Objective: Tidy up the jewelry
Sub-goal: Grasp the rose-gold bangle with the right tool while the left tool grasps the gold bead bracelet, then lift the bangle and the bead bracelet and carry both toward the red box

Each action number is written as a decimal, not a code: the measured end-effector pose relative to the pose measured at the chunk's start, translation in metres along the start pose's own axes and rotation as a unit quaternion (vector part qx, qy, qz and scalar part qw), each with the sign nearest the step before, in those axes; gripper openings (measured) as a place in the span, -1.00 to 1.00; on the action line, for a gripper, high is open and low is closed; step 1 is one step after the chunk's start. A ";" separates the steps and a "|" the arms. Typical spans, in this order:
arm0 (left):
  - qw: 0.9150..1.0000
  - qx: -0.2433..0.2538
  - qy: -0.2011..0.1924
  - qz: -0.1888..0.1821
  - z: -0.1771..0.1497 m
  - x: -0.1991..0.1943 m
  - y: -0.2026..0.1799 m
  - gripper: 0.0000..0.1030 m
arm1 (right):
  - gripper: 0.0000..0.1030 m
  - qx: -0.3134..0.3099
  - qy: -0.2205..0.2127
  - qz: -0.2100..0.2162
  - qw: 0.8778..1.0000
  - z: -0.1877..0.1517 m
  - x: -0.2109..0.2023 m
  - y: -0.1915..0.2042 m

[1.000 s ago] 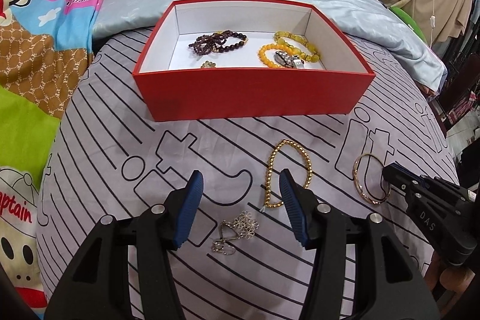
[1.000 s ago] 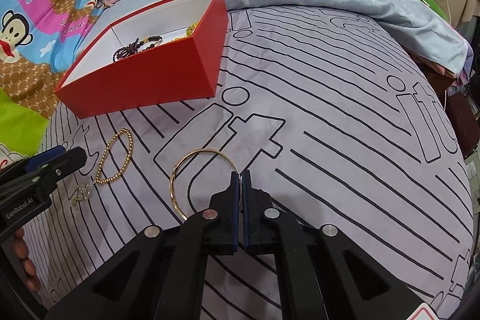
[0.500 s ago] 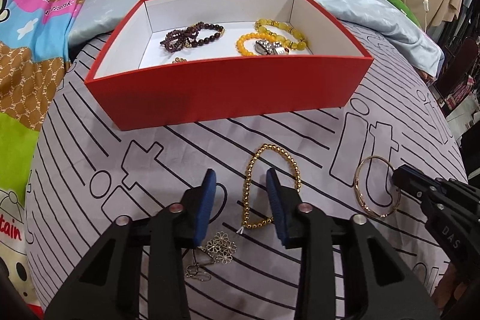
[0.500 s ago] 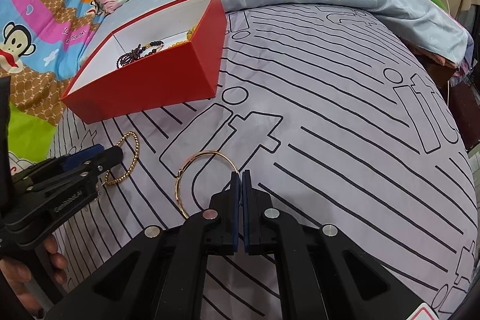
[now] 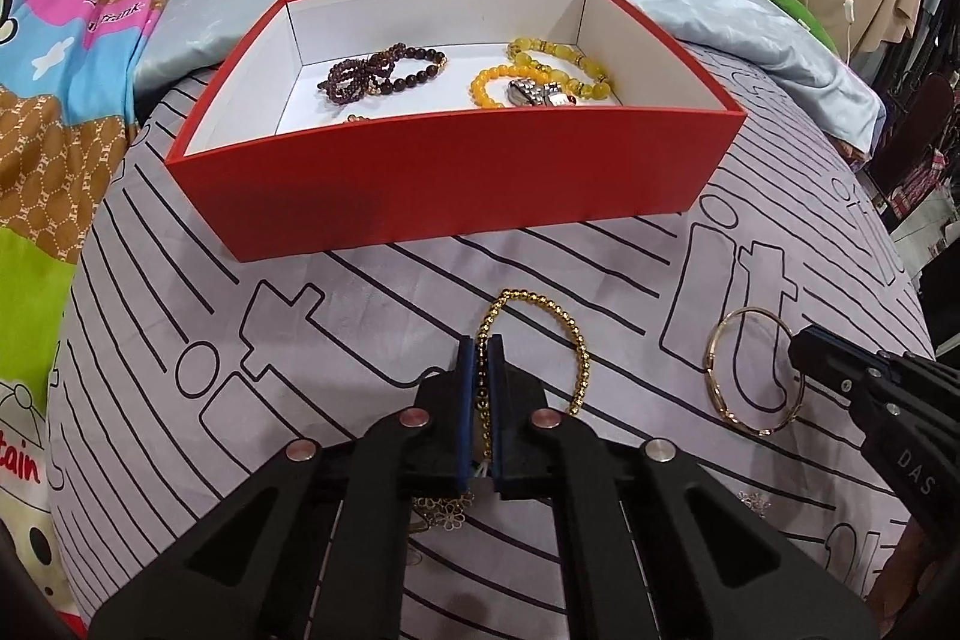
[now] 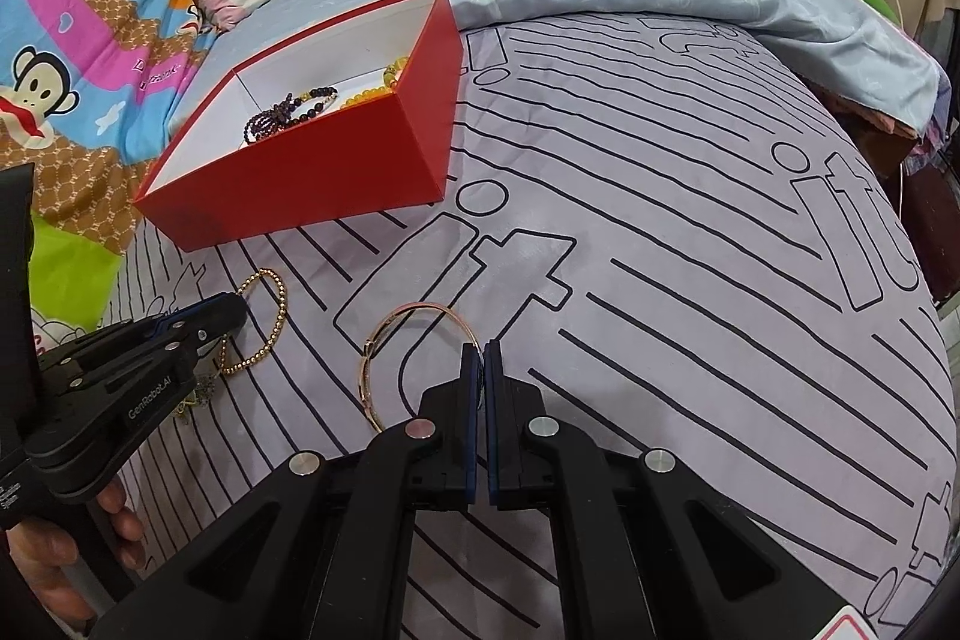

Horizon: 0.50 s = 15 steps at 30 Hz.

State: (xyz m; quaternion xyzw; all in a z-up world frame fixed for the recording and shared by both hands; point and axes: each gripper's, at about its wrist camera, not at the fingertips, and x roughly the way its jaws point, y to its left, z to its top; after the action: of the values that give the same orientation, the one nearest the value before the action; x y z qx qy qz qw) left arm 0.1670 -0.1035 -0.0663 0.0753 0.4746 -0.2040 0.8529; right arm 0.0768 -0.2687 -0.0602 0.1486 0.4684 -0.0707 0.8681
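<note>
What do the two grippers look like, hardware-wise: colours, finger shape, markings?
Both match: the left gripper and right gripper are matte black frames with triangular cut-outs, round silver pivot bolts and flat fingers faced with dark blue pads. White lettering on the side reads "GenRobot.AI" on the left and "DAS" on the right. No cables or sleeves visible.
</note>
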 end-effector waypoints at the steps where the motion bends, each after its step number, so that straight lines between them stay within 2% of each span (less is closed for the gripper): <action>1: 1.000 -0.002 -0.002 -0.003 0.000 -0.003 0.001 -0.95 | -0.97 0.000 -0.001 0.001 1.000 0.001 -0.001 0.000; 15: 0.999 -0.020 -0.031 -0.019 0.007 -0.048 0.012 -0.95 | -0.99 -0.009 -0.025 0.032 0.999 0.009 -0.025 0.016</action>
State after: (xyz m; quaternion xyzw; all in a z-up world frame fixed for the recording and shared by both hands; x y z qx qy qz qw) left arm 0.1548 -0.0816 -0.0231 0.0430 0.4534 -0.2130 0.8644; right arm 0.0742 -0.2567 -0.0312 0.1536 0.4424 -0.0423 0.8825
